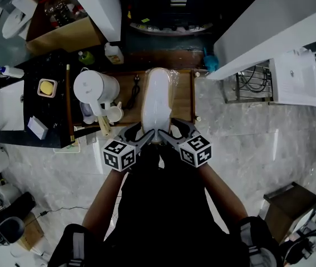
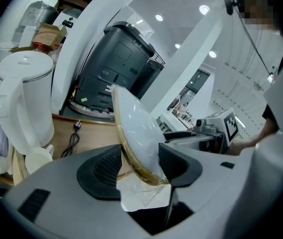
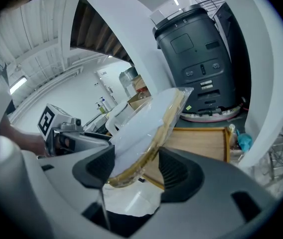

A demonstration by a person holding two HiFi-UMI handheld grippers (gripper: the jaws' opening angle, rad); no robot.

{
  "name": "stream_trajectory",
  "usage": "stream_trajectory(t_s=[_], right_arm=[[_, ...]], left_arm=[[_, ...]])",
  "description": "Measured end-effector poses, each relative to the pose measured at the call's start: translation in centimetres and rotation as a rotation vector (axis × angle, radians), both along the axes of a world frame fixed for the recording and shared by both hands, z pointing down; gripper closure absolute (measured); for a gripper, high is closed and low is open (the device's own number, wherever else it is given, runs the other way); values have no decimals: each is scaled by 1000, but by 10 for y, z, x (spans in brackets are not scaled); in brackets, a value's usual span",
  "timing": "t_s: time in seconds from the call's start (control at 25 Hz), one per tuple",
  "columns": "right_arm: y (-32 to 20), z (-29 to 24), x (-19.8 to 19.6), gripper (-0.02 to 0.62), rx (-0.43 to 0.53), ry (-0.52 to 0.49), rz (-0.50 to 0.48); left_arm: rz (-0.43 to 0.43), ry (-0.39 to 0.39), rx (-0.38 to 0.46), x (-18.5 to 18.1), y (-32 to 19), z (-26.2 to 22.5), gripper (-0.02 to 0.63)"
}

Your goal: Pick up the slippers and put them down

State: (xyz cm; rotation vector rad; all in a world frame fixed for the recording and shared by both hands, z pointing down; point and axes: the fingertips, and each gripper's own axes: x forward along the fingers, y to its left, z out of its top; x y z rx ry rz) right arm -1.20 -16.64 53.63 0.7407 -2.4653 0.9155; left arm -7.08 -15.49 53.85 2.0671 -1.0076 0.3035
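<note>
Wooden tray, kettle at 9 o'clock.
Slippers clamped at 6 o'clock by left gripper, right gripper.

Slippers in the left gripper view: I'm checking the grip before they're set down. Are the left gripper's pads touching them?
Touching. The left gripper view shows both pads of the left gripper pressed against the sides of the slippers.

Two tongs: left tongs, right tongs. One plastic-wrapped slipper pack; number of slippers inside not discernible. Two marker cubes, one per tongs: left cube, right cube. One white kettle. One black power cord. One wooden surface. One dark grey machine. One small white bottle. One black box with yellow top.
</note>
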Motion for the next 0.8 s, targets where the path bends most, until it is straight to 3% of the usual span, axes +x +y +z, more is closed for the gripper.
stream_trajectory(t_s=[0.8], right_arm=[[-23, 75, -6, 314, -95, 25, -9]], left_arm=[[1, -33, -81, -5, -20, 75, 370]])
